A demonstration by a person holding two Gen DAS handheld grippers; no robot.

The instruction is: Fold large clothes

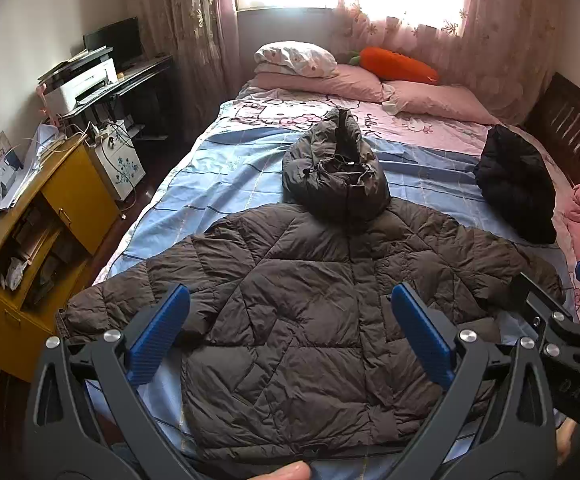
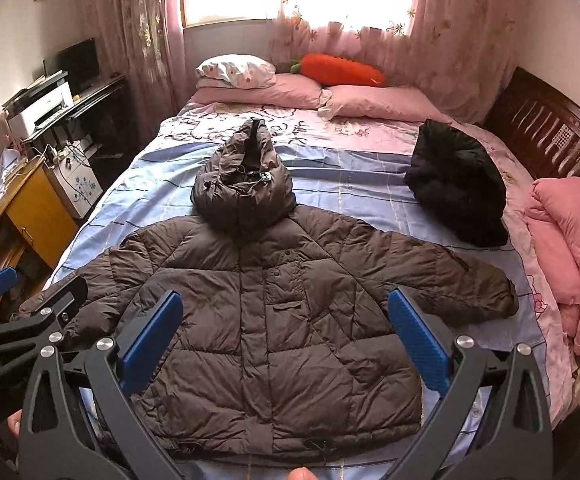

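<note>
A large brown puffer jacket [image 1: 301,312] lies flat, front up, on the bed, sleeves spread to both sides and hood [image 1: 335,176] pointing toward the pillows. It also shows in the right wrist view [image 2: 274,336]. My left gripper [image 1: 290,328] is open and empty, held above the jacket's lower part. My right gripper [image 2: 286,332] is open and empty too, just right of the left one; it shows at the right edge of the left wrist view [image 1: 561,312]. The left gripper shows at the left edge of the right wrist view [image 2: 22,304].
The bed [image 1: 218,168] has a blue and pink sheet. A black garment [image 2: 457,184] lies at the right, a pink quilt [image 2: 569,256] beyond it. Pillows and an orange carrot plush [image 2: 341,70] are at the head. A yellow cabinet [image 1: 50,216] stands left of the bed.
</note>
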